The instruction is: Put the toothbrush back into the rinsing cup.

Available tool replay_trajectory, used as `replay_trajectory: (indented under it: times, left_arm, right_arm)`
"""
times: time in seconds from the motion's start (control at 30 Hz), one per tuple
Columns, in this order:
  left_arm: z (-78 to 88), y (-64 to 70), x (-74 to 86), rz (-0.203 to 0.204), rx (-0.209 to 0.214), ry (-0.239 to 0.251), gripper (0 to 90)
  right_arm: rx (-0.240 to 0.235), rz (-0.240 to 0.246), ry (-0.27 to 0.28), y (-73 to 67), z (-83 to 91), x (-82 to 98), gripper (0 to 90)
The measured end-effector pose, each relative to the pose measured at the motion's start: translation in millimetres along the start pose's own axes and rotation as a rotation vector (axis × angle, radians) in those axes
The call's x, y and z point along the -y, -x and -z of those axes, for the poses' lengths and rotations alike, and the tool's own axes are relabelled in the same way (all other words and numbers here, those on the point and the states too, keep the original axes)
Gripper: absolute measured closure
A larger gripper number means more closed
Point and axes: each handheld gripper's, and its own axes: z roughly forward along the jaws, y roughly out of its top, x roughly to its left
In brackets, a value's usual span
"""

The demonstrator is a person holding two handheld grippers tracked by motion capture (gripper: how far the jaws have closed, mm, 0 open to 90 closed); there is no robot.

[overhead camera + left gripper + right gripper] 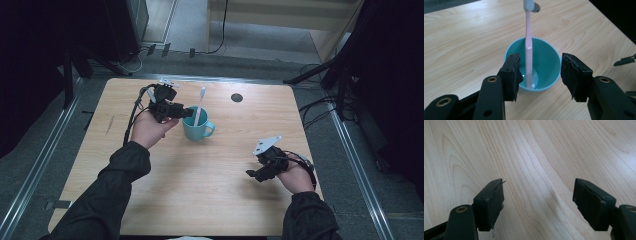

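Note:
A teal mug stands left of the table's middle, handle to the right. A pink toothbrush with a white head leans upright inside it. My left gripper is at the mug's left rim. In the left gripper view its jaws stand open either side of the mug, and the toothbrush rises between them, untouched. My right gripper hovers low over the table's right front. It is open over bare wood, with nothing between its pads.
The wooden table has a dark round hole near its far edge. Metal floor rails run along both sides. Stand legs and cables lie on the floor at the far left and right.

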Motion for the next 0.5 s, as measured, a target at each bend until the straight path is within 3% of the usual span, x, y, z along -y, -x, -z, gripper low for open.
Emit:
replay_trajectory:
  times: [0.2, 0.3, 0.5]
  left_arm:
    - [6.4, -9.4, 15.1, 0.007, 0.013, -0.017, 47.4]
    - [6.4, -17.1, 27.6, 0.025, 0.011, -0.02, 46.8]
    - [7.0, -22.2, 40.3, 0.02, -0.002, -0.037, 45.9]
  right_arm:
    - [-0.006, -0.003, -0.002, -0.6, -0.3, 0.2, 24.7]
    - [-0.007, -0.002, -0.004, -0.4, -0.9, 0.2, 24.7]
    - [-0.005, -0.005, -0.003, -0.4, -0.4, 0.4, 24.7]
